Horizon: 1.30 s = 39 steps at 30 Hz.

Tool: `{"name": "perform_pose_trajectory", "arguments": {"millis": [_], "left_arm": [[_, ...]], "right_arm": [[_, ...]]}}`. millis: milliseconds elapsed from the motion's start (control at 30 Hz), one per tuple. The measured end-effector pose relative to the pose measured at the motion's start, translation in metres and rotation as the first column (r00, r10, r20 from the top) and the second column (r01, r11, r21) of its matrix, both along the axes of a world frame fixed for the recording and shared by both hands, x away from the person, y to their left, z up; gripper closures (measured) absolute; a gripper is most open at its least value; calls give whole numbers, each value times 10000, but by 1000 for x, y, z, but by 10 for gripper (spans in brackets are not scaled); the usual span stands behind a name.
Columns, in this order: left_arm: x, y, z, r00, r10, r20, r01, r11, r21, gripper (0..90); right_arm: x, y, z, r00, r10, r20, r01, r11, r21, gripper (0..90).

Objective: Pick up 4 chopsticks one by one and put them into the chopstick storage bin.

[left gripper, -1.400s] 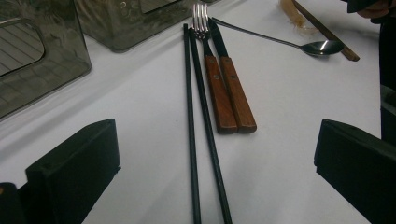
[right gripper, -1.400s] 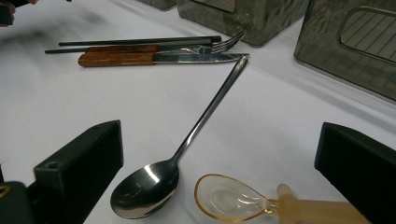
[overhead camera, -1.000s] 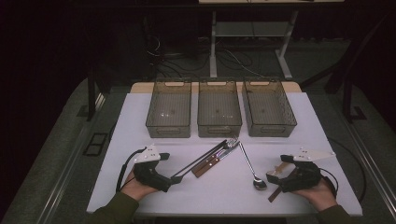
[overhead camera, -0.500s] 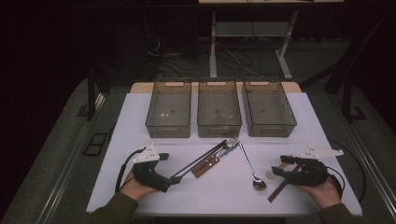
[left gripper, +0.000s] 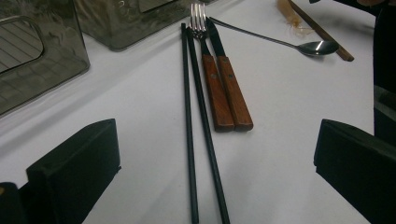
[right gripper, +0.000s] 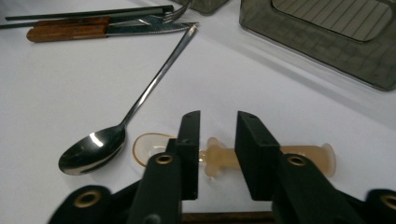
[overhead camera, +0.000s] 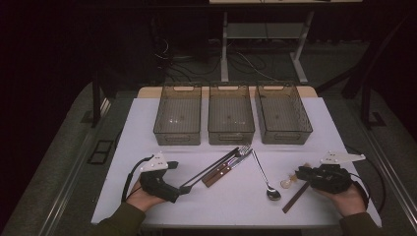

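Right tongs [right gripper: 217,154] low over worktop [overhead camera: 314,128], jaws just closing in around small amber plastic spoon [right gripper: 224,156], straddling its knobbed neck; pads not yet pressing as far as frames show. Spoon looks light, stiff, slick; likely to skate or twist. Best bite: narrow neck, square across. Steel spoon [right gripper: 93,149] just beside it, dark stick [overhead camera: 296,195] close by. Left tongs [overhead camera: 183,188] spread wide, empty, chopsticks [left gripper: 198,121] between jaws. Fork [left gripper: 198,16] and knife [left gripper: 229,88] beyond. Three bins [overhead camera: 231,115] farthest.

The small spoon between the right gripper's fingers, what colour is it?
The small spoon is translucent amber-yellow, seen best in the right gripper view.
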<state>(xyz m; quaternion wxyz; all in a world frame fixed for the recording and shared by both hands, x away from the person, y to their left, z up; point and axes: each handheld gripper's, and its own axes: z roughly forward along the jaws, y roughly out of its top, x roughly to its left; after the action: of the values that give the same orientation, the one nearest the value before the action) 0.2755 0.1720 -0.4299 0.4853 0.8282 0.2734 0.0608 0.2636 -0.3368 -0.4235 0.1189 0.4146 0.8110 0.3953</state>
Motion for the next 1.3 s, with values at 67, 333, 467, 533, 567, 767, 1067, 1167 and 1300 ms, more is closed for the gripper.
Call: {"name": "perform_pose_trajectory", "arguments": {"millis": [67, 333, 467, 533, 567, 767, 1067, 1167, 1300], "left_arm": [[0, 0, 0, 10000, 10, 3, -10, 10000, -6, 0], [0, 0, 0, 10000, 7, 34, -7, 10000, -34, 0], [0, 0, 0, 10000, -12, 41, 12, 10000, -4, 0], [0, 0, 0, 10000, -22, 39, 22, 10000, 23, 0], [0, 0, 0, 10000, -19, 21, 19, 10000, 24, 0], [0, -1, -1, 10000, 25, -11, -25, 10000, 50, 0], [0, -1, -1, 10000, 30, -18, -30, 10000, 49, 0], [0, -1, -1, 10000, 24, -34, -24, 10000, 65, 0], [0, -1, -1, 10000, 13, -9, -13, 10000, 54, 0]], "right_arm": [[2, -3, 0, 9999, -79, -69, 79, 9999, -74, 789], [10, -23, -1, 9990, -406, -184, 402, 9990, -191, 894], [15, -34, 0, 9962, -869, -102, 866, 9959, -274, 894], [19, -40, -1, 9933, -1156, -46, 1153, 9924, -431, 894], [23, -46, -2, 9890, -1475, -141, 1467, 9882, -445, 894], [36, -61, -6, 9766, -2120, -364, 2085, 9747, -808, 894], [55, -75, -12, 9637, -2614, -542, 2538, 9601, -1177, 894], [59, -77, -14, 9601, -2731, -607, 2635, 9557, -1314, 894], [60, -78, -16, 9590, -2761, -632, 2655, 9540, -1392, 895]]}}
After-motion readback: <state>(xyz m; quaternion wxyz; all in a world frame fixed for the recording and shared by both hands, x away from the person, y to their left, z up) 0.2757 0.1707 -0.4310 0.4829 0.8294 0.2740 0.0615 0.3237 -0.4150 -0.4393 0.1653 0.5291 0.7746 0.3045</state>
